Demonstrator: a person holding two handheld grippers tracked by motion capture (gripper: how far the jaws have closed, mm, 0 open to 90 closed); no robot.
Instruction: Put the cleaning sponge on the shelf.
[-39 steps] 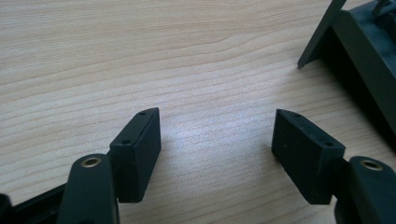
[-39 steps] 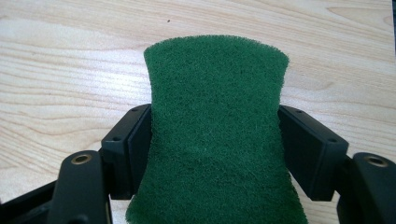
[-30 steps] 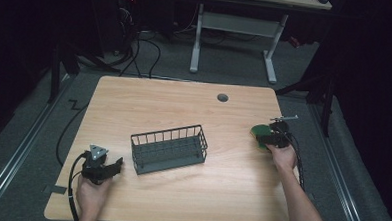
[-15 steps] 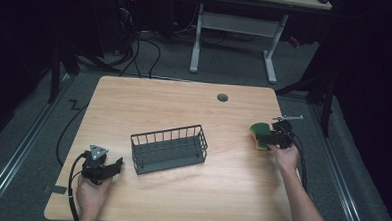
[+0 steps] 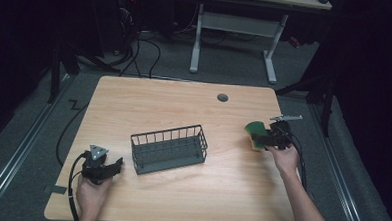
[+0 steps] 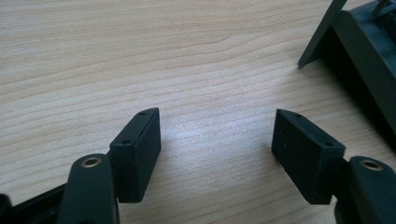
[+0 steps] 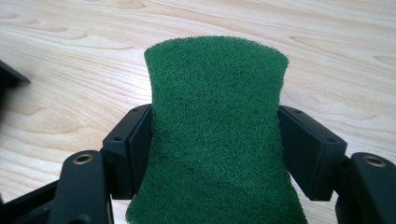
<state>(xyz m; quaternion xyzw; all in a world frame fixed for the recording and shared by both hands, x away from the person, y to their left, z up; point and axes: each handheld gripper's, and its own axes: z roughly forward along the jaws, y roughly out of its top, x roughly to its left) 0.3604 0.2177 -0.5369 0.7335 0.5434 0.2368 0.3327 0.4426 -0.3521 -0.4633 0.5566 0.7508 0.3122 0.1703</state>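
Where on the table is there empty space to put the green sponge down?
Lots of room. The table is bare from its far edge to the wire basket, and between the basket and the sponge in the right gripper. The near strip in front of the basket is free too. Tightest spot: between the basket and the left gripper.

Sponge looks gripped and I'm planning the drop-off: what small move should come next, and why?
Probably carry the sponge leftward toward the wire basket. The right gripper pinches its sides, the basket sits empty mid-table, and the left gripper rests open.
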